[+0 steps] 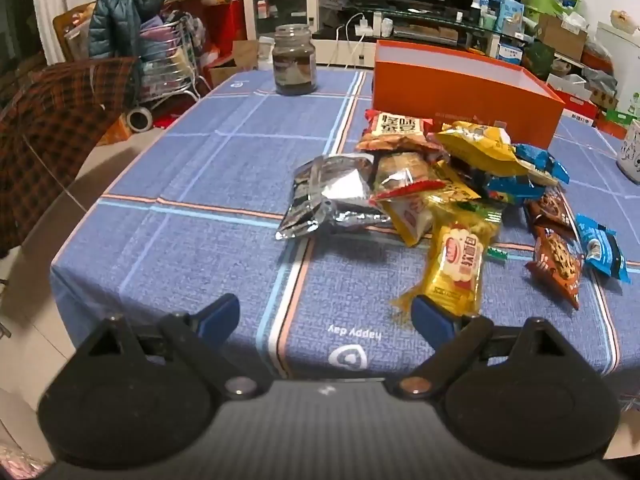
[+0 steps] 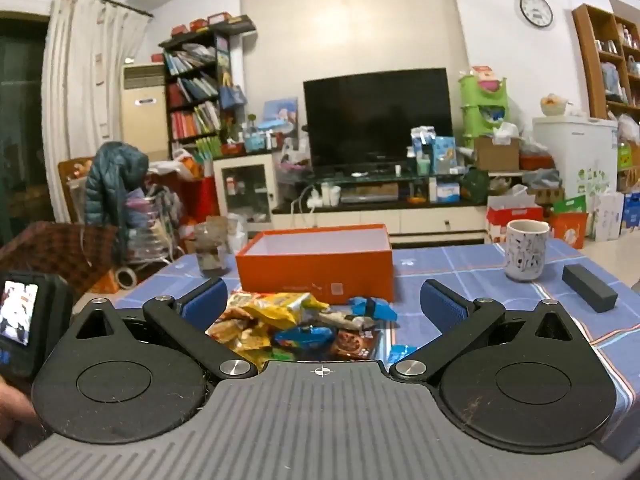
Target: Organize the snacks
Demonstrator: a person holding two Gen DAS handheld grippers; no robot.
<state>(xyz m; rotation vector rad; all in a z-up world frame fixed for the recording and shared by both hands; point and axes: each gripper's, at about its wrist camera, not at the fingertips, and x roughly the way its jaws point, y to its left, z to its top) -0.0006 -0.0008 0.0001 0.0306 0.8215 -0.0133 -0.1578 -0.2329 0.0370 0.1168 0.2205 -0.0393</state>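
A pile of snack packets (image 1: pixel 440 184) lies on the blue checked tablecloth (image 1: pixel 200 184), in front of an open, empty orange box (image 1: pixel 460 92). A silver foil bag (image 1: pixel 328 196) is at the pile's left, a yellow cookie packet (image 1: pixel 456 268) at its near edge. My left gripper (image 1: pixel 326 318) is open and empty, above the table's near edge, its right pad close to the yellow packet. My right gripper (image 2: pixel 324 300) is open and empty, above the pile (image 2: pixel 296 324), facing the orange box (image 2: pixel 316 264).
A glass jar (image 1: pixel 294 60) stands at the far left of the table. A patterned white mug (image 2: pixel 526 250) and a dark rectangular block (image 2: pixel 589 294) are at the right. A plaid-covered chair (image 1: pixel 52 128) is left of the table. Clutter and a TV stand lie beyond.
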